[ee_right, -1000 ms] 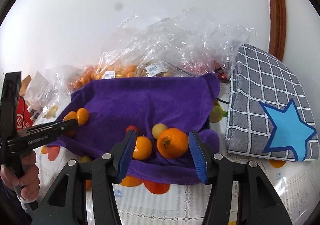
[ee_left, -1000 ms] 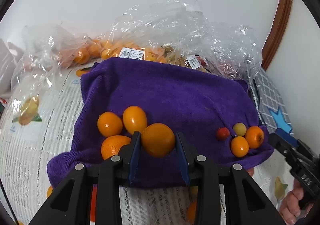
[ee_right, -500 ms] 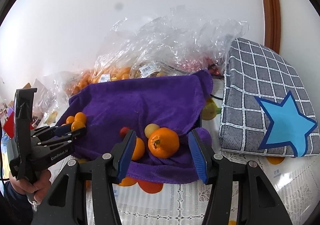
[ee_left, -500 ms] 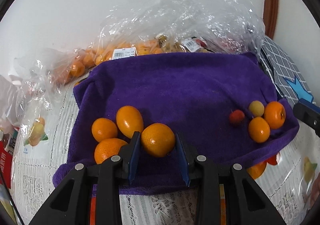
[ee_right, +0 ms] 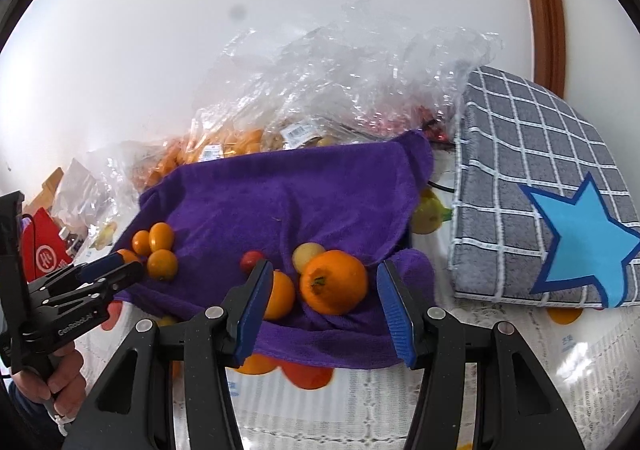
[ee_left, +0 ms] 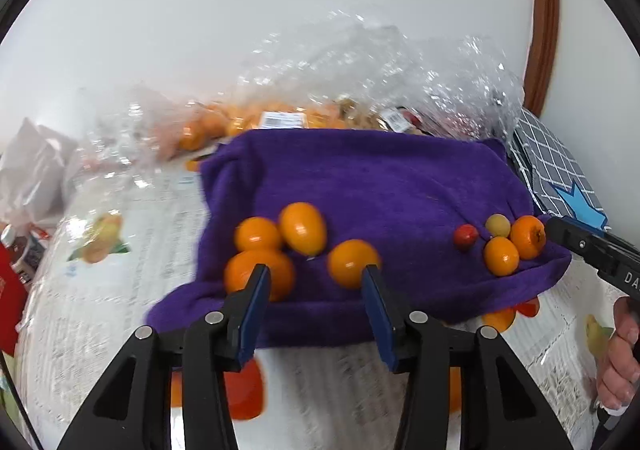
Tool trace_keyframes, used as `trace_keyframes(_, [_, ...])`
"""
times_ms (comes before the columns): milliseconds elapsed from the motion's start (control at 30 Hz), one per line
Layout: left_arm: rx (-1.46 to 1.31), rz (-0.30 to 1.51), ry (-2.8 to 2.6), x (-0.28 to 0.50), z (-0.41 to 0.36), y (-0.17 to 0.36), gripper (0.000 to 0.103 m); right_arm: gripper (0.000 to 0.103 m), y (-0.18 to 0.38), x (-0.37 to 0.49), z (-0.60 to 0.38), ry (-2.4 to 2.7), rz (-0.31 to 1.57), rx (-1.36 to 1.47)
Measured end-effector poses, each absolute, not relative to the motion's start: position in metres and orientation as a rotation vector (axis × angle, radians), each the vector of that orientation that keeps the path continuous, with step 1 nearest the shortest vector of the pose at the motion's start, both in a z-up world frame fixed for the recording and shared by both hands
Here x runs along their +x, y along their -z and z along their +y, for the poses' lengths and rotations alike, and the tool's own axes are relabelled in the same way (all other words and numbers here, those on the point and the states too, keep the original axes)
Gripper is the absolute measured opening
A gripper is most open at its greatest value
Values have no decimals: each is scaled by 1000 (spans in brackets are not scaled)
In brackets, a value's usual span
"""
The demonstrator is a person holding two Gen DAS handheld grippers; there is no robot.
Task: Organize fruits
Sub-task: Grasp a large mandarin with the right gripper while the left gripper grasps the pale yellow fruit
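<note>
Our left gripper (ee_left: pixel 314 282) hangs released beside an orange fruit (ee_left: pixel 353 263) on the purple towel (ee_left: pixel 380 186); our right gripper (ee_right: pixel 322 290), jaws spread, frames the big orange (ee_right: pixel 334 281).

text: "genrobot.ai" on left tongs (ee_right: pixel 116 270) | "da…" cut off on right tongs (ee_left: pixel 576 242)

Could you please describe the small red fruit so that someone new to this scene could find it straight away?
Find the purple towel spread over the table. At its right front corner sits a tight cluster of four fruits; the red fruit lies at the left edge of it. It is the smallest there and the only red one, beside a pale yellow fruit and two oranges.
</note>
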State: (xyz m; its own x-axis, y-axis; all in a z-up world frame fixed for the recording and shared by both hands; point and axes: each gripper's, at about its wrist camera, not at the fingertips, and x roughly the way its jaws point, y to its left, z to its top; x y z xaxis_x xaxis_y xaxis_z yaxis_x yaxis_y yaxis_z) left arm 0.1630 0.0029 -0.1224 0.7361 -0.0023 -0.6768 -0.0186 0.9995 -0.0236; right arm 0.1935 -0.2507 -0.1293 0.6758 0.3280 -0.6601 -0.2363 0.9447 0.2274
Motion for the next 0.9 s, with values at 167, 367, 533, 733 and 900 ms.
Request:
trace_keyframes(167, [-83,719,-26,139,33,123,47,54,133,184,-231,-372,775,129])
trace_keyframes(367, [-60,735,-87,118,64,138,48,51,140,152,-197,-431,814,126])
trace_keyframes(533, [-206,726,-61,107,92,139,48,51,143,131,-170,-507,851,135])
trace_keyframes(733, [-258,752,-36,104,99,143,48,51,159,130,-140,-521,922,108])
trace_keyframes(900, [-288,783,-22,106,102,148,48,47,170,133,-117,-470,952,9])
